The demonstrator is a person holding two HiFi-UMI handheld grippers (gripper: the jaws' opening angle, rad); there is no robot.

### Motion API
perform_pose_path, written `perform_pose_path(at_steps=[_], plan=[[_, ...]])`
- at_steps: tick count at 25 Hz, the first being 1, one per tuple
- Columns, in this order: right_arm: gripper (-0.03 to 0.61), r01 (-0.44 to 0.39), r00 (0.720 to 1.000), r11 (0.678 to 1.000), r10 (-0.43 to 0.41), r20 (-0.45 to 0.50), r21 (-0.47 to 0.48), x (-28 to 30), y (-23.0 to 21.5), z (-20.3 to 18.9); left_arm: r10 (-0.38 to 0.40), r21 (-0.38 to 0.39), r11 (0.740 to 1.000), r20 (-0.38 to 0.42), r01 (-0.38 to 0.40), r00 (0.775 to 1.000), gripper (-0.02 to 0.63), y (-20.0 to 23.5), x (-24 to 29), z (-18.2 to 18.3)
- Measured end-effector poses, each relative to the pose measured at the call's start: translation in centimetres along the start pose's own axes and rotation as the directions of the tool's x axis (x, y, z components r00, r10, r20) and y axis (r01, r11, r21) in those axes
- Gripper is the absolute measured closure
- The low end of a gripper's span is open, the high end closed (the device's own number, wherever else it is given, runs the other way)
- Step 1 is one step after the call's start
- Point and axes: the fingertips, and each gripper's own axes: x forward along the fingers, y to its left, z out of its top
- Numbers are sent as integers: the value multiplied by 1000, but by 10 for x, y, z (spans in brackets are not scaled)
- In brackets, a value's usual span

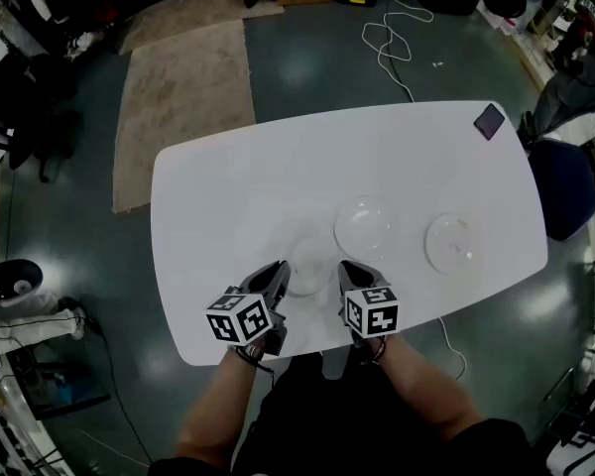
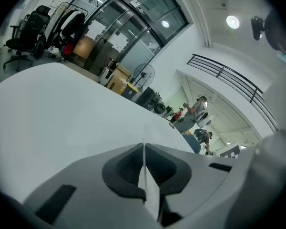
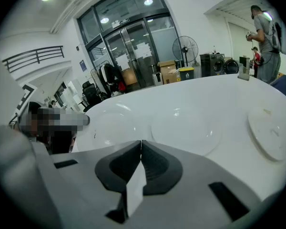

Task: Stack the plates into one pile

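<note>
As plates (image 1: 365, 226) lie ahead, fingers (image 3: 159, 168) meet.

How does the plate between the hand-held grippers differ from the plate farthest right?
The near plate lies between the left hand-held gripper and the right hand-held gripper; the right plate lies beyond the right one. The near plate sits close beside the middle plate; the right plate stands alone. Both are white, round, flat on the table.

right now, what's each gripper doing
left gripper: closed, nothing seen between its jaws
right gripper: closed, nothing seen between its jaws
</note>
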Motion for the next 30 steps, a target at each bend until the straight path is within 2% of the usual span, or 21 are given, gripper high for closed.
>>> perform_pose_path(at_steps=[13,23,30], plan=[[560,1,994,1000,-4,109,31,-38,-13,32,-63,56,997,10,62,998,588,-34,1,12],[561,71,984,993,-85,155,92,-74,-69,39,-108,102,989,-21,110,994,588,-74,36,15],[561,93,980,988,-113,166,124,-90,-100,39,-119,98,988,-28,121,992,588,-92,62,15]])
